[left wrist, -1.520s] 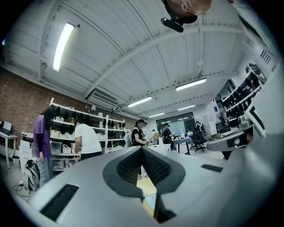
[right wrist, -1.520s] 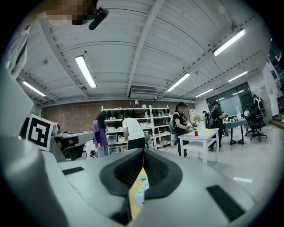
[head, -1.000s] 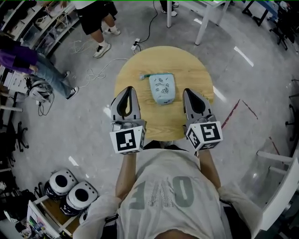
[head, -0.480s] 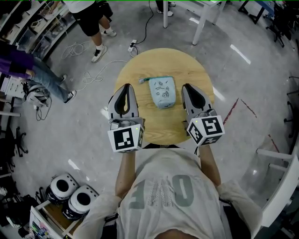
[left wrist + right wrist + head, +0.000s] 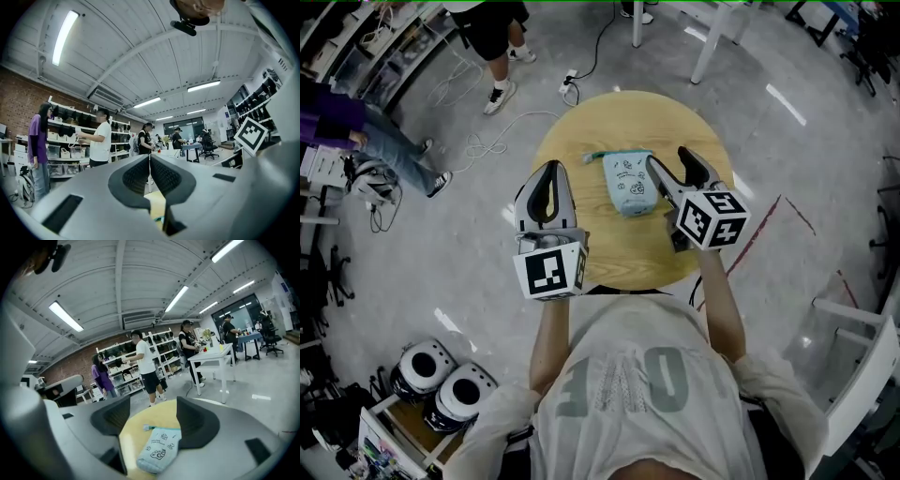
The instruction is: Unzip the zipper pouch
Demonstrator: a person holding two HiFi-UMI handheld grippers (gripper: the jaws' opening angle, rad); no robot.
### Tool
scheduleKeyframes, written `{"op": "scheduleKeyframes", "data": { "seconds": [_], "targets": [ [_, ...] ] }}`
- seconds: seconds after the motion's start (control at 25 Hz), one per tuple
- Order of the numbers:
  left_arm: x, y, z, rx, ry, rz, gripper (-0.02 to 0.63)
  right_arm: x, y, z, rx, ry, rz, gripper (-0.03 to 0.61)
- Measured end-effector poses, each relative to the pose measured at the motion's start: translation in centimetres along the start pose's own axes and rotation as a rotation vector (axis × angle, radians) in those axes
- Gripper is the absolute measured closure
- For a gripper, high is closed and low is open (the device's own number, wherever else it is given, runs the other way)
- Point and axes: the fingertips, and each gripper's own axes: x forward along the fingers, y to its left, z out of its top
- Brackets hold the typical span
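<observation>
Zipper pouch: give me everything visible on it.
The zipper pouch is pale blue soft fabric with dark doodle prints, lying flat near the middle of the round wooden table. A teal zipper runs along its far edge, looking closed, with the pull at its left end. Only the table appears to touch it.

A round wooden table [image 5: 581,131] stands on grey floor [image 5: 469,244]; shelves [image 5: 63,152] line a brick wall [image 5: 18,89] under strip lights [image 5: 64,36].

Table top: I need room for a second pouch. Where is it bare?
Bare wood: the table's far rim beyond the pouch, and the near rim between the grippers. Crowded beside the pouch: the right gripper, jaws just opened and empty, and the shut left gripper flank it.
</observation>
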Motion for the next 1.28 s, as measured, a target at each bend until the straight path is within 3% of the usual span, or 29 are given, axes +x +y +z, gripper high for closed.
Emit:
{"op": "scheduleKeyframes", "data": {
  "seconds": [0.36,0.68,0.8,1.28],
  "targets": [
    [1.2,1.7,-1.7,-0.006,0.036,0.022,0.586,8.0,-6.2,-8.3,0.199,0.277,-0.089,0.264],
    [2.1,3.6,-3.1,-0.008,0.078,0.052,0.586,11.6,-10.4,-14.0,0.327,0.453,-0.184,0.27],
    [2.3,4.0,-3.5,-0.01,0.089,0.063,0.586,11.8,-11.1,-15.7,0.356,0.497,-0.203,0.325],
    [2.9,3.9,-5.1,-0.013,0.121,0.06,0.586,12.1,-11.7,-18.4,0.393,0.573,-0.2,0.397]
  ]
}}
